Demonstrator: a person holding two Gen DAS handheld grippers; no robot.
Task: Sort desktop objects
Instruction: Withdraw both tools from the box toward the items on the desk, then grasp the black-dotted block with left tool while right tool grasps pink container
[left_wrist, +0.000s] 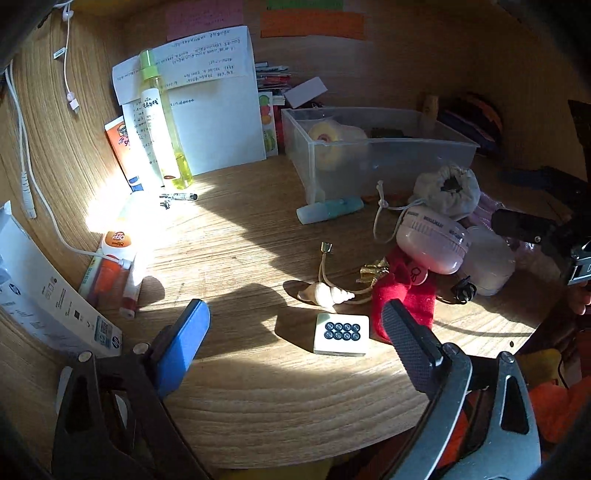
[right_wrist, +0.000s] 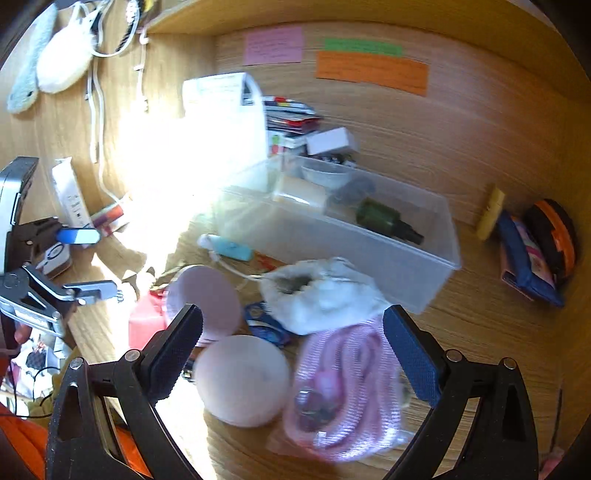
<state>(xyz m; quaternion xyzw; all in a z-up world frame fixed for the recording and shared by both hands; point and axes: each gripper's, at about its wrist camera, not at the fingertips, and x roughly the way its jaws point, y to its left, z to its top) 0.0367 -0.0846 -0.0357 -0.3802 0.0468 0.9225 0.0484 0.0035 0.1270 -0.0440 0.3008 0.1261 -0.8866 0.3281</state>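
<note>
Right wrist view: my right gripper (right_wrist: 291, 350) hangs wide open over a pale ball (right_wrist: 242, 380) and bagged pink cord (right_wrist: 347, 384), both just before the clear bin (right_wrist: 436, 273). I should centre on one item before closing.

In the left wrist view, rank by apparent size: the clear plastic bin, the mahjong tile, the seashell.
1. Clear plastic bin, by far the largest.
2 and 3. Mahjong tile and seashell look about alike; the tile lies nearer the camera, so I won't rank them.
</note>
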